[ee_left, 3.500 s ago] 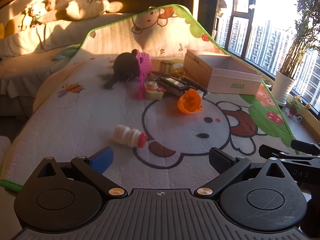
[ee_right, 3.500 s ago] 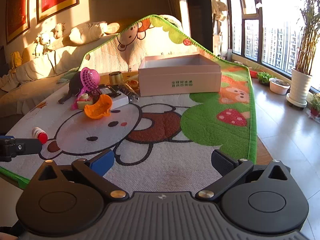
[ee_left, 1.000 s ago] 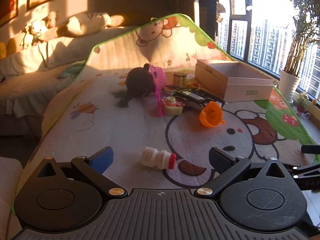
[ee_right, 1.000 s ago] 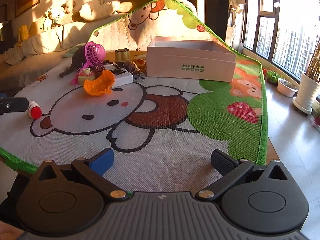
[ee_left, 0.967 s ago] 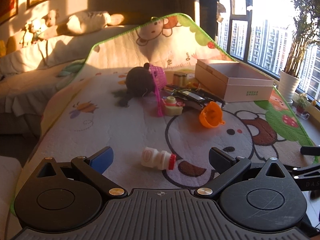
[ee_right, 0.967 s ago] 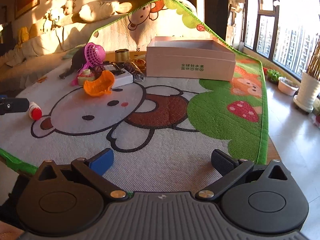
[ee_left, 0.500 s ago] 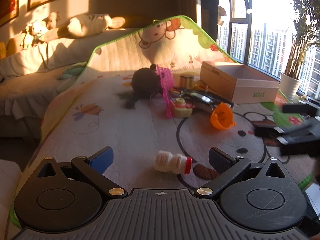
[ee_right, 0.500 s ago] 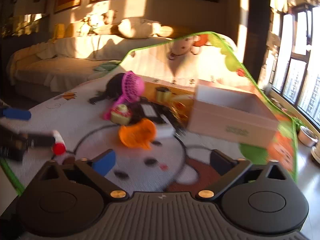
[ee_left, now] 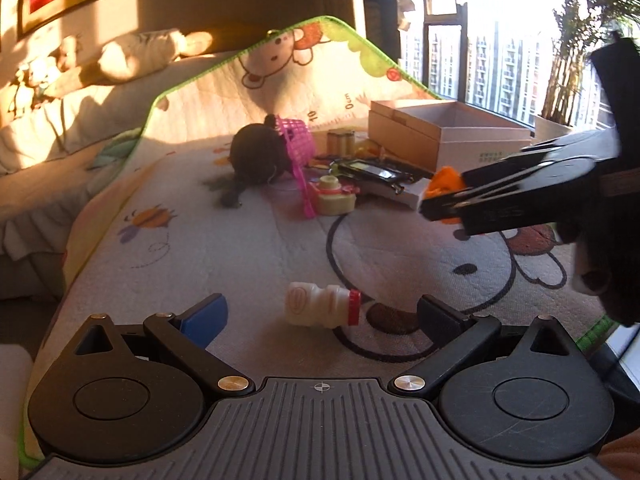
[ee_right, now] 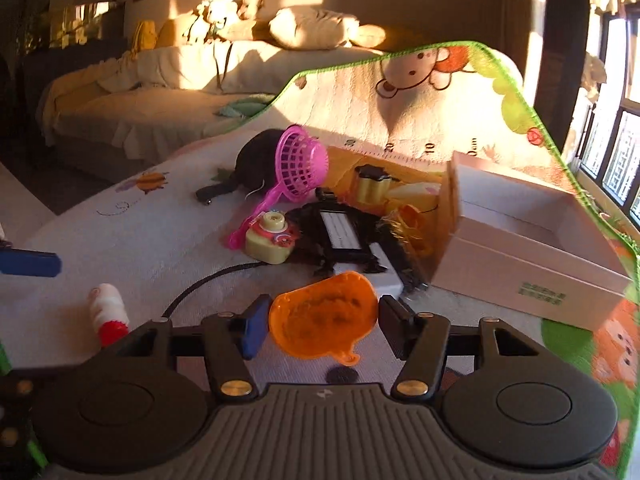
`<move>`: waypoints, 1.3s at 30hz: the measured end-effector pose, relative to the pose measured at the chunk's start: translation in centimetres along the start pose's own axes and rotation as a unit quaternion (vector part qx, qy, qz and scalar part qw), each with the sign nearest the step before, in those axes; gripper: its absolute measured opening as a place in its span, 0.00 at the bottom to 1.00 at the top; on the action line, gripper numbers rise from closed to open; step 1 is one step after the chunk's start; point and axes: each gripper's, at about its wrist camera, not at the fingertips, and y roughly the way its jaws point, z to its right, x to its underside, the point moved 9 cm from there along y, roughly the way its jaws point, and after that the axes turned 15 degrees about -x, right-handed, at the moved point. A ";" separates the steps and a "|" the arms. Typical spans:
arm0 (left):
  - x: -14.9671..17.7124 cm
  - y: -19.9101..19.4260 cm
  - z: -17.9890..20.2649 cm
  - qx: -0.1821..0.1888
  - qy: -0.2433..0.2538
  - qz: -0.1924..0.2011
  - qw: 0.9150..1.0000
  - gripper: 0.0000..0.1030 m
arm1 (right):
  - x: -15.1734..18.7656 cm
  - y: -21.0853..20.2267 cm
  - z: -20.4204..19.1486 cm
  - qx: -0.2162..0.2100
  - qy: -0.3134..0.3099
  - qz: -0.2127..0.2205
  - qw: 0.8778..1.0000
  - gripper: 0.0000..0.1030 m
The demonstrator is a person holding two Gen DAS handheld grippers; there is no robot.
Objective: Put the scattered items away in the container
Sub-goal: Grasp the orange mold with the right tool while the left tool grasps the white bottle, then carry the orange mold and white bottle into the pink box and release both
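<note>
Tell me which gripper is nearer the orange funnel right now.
Right. The right gripper has its fingers on either side of the orange funnel. The left gripper sits back at the mat's near edge, open in front of the small white bottle.

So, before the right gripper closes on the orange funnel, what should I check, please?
1. orange funnel sits between the right gripper fingers: ok.
2. Fingers touching the funnel's sides: cannot tell.
3. Funnel apart from the black device and toy camera: ok.
4. box open on top, inside looks free: ok.
5. left gripper open, holding nothing: ok.
6. small bottle lies in front of the left gripper, not yet taken: ok.
</note>
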 end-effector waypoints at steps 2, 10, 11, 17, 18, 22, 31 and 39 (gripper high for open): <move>-0.1 0.4 0.3 0.008 0.007 -0.007 1.000 0.62 | 0.8 -1.9 0.1 0.000 0.009 0.004 1.000 0.57; -0.3 1.2 1.1 0.023 0.012 -0.004 1.000 0.87 | 5.0 -7.3 1.2 0.025 0.041 0.003 0.999 0.57; -0.3 1.4 1.1 0.024 0.011 -0.007 1.000 0.85 | 5.3 -7.8 1.4 0.030 0.044 0.002 0.999 0.57; 0.2 2.8 0.8 0.021 0.005 -0.029 0.999 0.58 | 6.1 -9.5 2.1 0.044 0.054 0.016 0.997 0.56; 0.2 2.7 0.8 0.022 0.007 -0.028 0.999 0.51 | 6.0 -9.7 2.0 0.044 0.054 0.019 0.997 0.56; -0.1 1.5 1.5 0.021 0.026 -0.014 0.999 0.47 | 6.1 -10.6 1.7 0.043 0.045 0.029 0.998 0.56; -0.5 -1.0 4.1 0.035 0.047 0.002 0.998 0.47 | 8.8 -11.3 1.3 0.049 0.010 0.026 0.998 0.78; -0.2 -2.1 6.5 0.062 0.074 0.007 0.995 0.47 | 9.8 -9.4 2.0 0.023 0.038 -0.007 0.999 0.51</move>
